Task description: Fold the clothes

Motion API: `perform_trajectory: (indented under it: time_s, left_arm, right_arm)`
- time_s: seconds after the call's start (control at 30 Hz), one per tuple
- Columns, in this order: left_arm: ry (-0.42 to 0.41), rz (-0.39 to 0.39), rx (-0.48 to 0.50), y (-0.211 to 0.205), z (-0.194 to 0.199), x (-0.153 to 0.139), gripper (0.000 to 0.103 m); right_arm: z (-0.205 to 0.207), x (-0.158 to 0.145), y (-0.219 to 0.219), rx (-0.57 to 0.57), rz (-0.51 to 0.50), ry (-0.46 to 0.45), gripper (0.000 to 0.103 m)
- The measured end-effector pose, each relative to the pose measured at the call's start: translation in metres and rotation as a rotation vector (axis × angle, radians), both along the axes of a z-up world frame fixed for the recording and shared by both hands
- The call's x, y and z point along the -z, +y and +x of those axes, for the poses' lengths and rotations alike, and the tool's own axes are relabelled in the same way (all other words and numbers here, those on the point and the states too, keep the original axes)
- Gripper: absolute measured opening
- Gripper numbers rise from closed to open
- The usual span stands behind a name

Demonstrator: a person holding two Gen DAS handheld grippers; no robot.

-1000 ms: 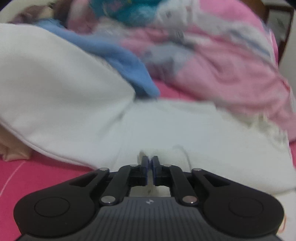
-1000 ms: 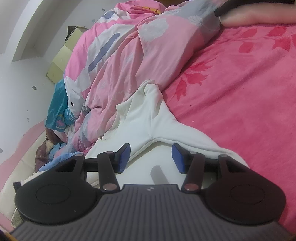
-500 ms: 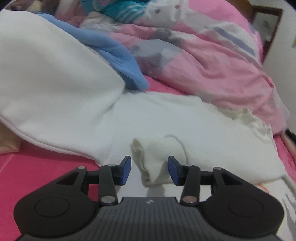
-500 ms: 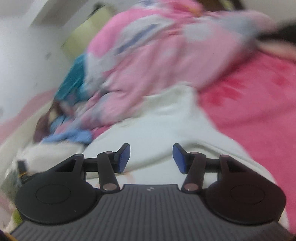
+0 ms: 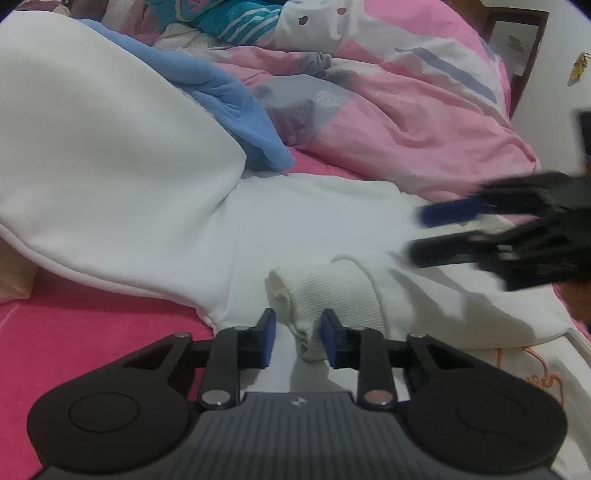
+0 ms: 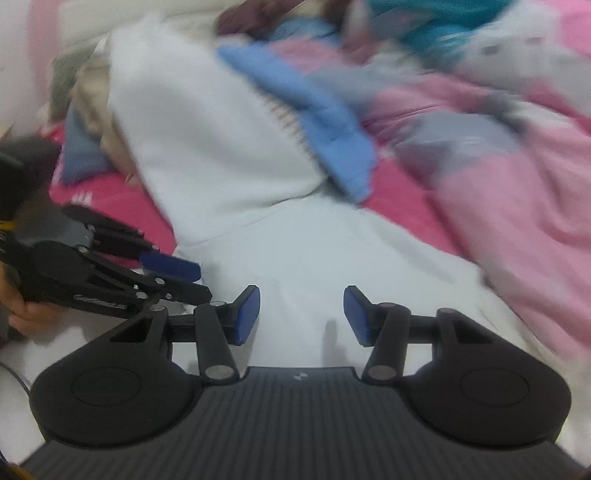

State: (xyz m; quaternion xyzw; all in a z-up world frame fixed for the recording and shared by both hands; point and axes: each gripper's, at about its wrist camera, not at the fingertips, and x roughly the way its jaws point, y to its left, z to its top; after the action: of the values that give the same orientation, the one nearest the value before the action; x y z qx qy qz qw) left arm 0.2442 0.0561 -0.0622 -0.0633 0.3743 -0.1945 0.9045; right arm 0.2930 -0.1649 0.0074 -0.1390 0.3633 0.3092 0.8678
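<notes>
A white sweatshirt (image 5: 314, 221) lies spread on the pink bed, its sleeve folded across the body. The ribbed cuff (image 5: 325, 295) of that sleeve sits between the pads of my left gripper (image 5: 297, 338). Its jaws are closing; the right pad is at the cuff and a gap shows at the left pad. My right gripper (image 6: 301, 314) hovers open over the white sweatshirt (image 6: 295, 240) with nothing between its fingers. It enters the left wrist view blurred, as the right gripper (image 5: 424, 234). The left gripper (image 6: 192, 280) shows at the left of the right wrist view.
A rumpled pink quilt (image 5: 406, 129) is heaped behind the sweatshirt. A blue garment (image 5: 236, 110) and a teal striped one (image 5: 229, 18) lie at the back. The bare pink sheet (image 5: 92, 332) is at the front left. A hand (image 6: 26, 314) holds the left gripper.
The left jaws let go of the cuff, opened wide, then narrowed around it again. The right gripper rolled and swung across the bed, arriving beside the left gripper.
</notes>
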Motion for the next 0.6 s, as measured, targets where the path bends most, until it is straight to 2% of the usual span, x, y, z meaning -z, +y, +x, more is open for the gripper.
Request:
perform_trajectory:
  time_s: [0.07, 0.17, 0.27, 0.33, 0.4, 0.47, 0.6]
  left_arm:
    - [-0.007, -0.002, 0.01, -0.001, -0.001, 0.0, 0.017]
    - [-0.021, 0.008, 0.022, -0.003, -0.003, 0.001, 0.017]
    - [-0.03, 0.019, 0.028, -0.004, -0.004, 0.002, 0.016]
    - [-0.038, 0.03, 0.028, -0.006, -0.004, 0.002, 0.016]
    - [-0.056, 0.045, 0.024, -0.008, -0.006, 0.002, 0.009]
    - [-0.071, 0.051, 0.011, -0.009, -0.006, 0.0, 0.004]
    - [-0.102, 0.013, -0.029, -0.005, 0.0, -0.01, 0.003]
  right_arm:
    - [0.016, 0.007, 0.009, -0.079, -0.029, 0.04, 0.05]
    - [0.033, 0.019, 0.02, -0.165, -0.083, 0.116, 0.05]
    - [0.035, 0.033, 0.027, -0.188, -0.117, 0.185, 0.048]
    - [0.026, 0.037, 0.031, -0.184, -0.129, 0.157, 0.038]
    - [0.015, 0.034, 0.034, -0.168, -0.12, 0.121, 0.004]
    - [0.003, 0.028, 0.035, -0.145, -0.119, 0.06, 0.003]
    - [-0.004, 0.012, 0.027, -0.044, -0.066, -0.053, 0.002]
